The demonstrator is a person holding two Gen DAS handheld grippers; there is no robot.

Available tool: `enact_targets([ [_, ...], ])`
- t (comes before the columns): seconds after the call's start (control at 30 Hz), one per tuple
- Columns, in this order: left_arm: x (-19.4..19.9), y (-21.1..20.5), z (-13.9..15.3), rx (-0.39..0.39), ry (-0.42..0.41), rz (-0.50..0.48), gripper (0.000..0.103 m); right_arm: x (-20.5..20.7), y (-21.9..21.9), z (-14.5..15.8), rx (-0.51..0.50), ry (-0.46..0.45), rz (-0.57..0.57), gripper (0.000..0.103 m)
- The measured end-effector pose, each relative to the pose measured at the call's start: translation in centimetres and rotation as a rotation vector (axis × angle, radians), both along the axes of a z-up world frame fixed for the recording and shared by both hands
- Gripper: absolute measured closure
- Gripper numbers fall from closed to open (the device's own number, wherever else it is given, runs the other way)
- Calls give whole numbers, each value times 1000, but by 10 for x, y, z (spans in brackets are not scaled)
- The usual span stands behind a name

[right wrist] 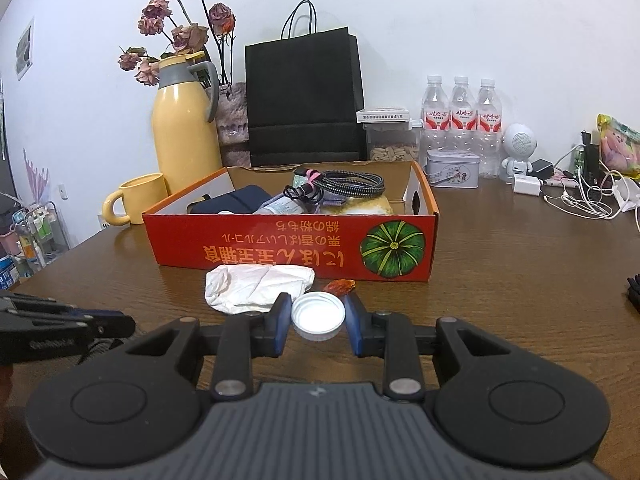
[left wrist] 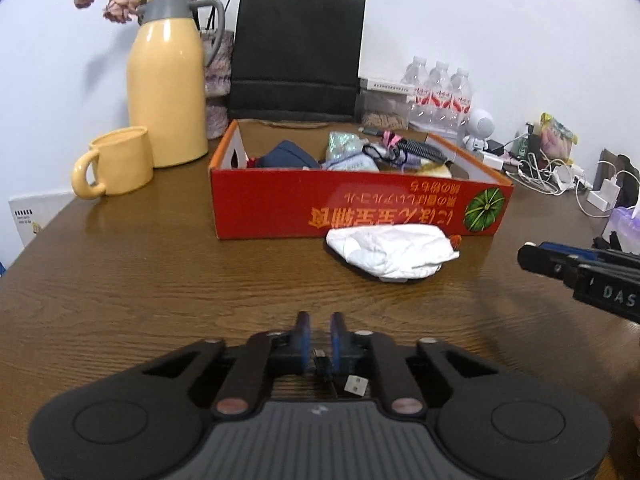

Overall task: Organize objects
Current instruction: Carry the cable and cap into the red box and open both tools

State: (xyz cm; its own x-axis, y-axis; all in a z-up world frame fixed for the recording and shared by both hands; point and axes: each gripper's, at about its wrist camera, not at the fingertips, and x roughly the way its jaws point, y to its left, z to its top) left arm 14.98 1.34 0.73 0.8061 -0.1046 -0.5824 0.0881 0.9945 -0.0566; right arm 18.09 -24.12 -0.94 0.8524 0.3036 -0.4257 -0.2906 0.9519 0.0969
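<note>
A round white plastic bottle cap is gripped between the blue pads of the right gripper, just above the brown wooden table. The open red cardboard box stands just beyond, behind a crumpled white tissue. The cap is best carried level over the near wall before release. The left gripper is seen with narrow jaws and nothing visibly pressed between the pads.

table: glossy wood grain | box: cardboard | cap: probably plastic
</note>
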Motion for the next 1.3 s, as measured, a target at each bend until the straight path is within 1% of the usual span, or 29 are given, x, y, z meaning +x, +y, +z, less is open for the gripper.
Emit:
enact_targets([
  [0.03, -3, -1, 1, 13, -4, -7, 80, -1, 0, 0, 2, 0, 0, 74],
  [0.07, -6, -3, 2, 28, -6, -13, 67, -1, -1, 0, 4, 1, 0, 74],
  [0.1, -9, -6, 2, 43, -8, -20, 60, -2, -1, -1, 6, 2, 0, 74],
  [0.27, -15, -20, -11, 103, 30, -53, 61, -5, -3, -1, 11, 4, 5, 74],
  [0.3, -14, -23, -15, 114, 42, -55, 69, -5, -3, -1, 12, 4, 5, 74],
  [0.37, -16, -25, -19, 109, 27, -56, 76, -7, -4, -2, 13, 5, 5, 74],
  [0.6, -15, -22, -19, 83, 9, -36, 77, -8, -5, -2, 18, 3, 5, 74],
  [0.7, -15, -20, -10, 71, -29, -24, 77, -6, -3, 0, 16, -1, 10, 74],
  [0.83, -10, -20, 13, 55, -108, -17, 77, -2, 0, 7, 12, -23, 10, 74],
  [1.07, 20, -29, 52, 45, -224, 0, 77, 16, 10, 31, 7, -88, 20, 74],
  [1.23, 49, -36, 70, 38, -266, 13, 77, 36, 18, 43, 2, -116, 23, 74],
  [1.3, 63, -38, 74, 30, -269, 19, 77, 46, 20, 46, 2, -122, 21, 74],
])
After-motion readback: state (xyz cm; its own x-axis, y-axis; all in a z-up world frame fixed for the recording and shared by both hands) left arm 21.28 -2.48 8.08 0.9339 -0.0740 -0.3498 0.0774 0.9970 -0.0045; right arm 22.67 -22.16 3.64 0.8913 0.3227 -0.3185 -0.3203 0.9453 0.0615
